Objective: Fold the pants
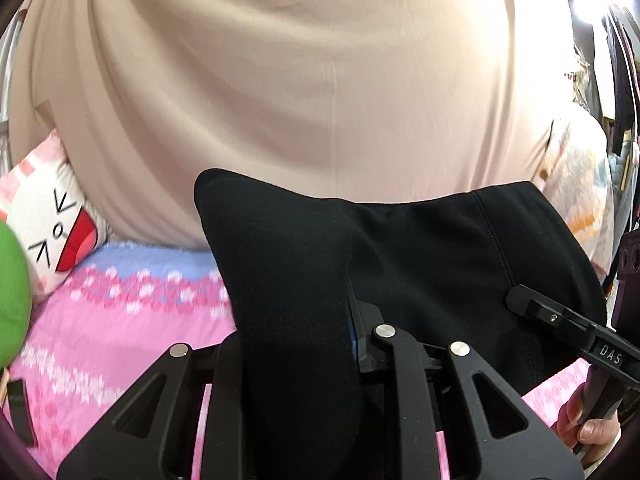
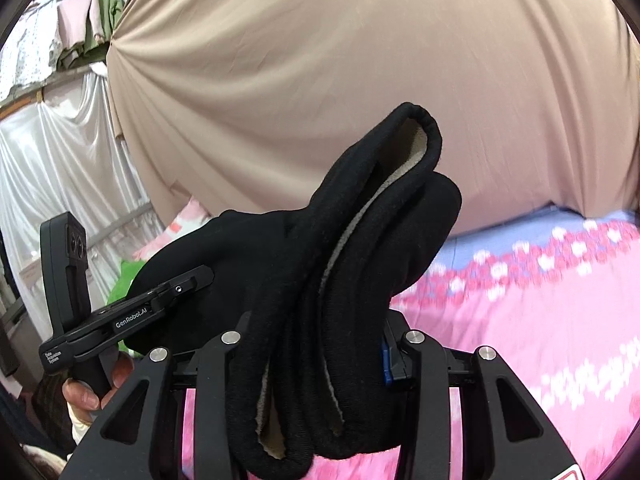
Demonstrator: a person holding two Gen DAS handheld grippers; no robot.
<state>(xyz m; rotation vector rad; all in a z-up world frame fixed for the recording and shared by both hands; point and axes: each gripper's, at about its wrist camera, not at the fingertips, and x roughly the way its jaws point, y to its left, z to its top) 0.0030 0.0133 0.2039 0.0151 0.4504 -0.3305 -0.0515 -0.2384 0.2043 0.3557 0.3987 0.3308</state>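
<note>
The black pants (image 1: 420, 264) hang lifted above the bed, stretched between both grippers. In the left wrist view my left gripper (image 1: 304, 320) is shut on a thick fold of the black cloth, which hides one finger. My right gripper (image 1: 518, 300) comes in from the right, its tip against the same cloth, with a hand (image 1: 592, 428) on its handle. In the right wrist view my right gripper (image 2: 316, 340) is shut on a bunched edge of the pants (image 2: 360, 240), whose beige fleece lining shows. The left gripper (image 2: 202, 274) grips the cloth at the left.
A pink flowered bedsheet (image 1: 120, 340) lies below. A beige curtain (image 1: 300, 80) hangs right behind the bed. A cat-face pillow (image 1: 52, 224) and a green plush (image 1: 12, 288) lie at the left. White drapes (image 2: 52, 160) and hanging clothes are beyond.
</note>
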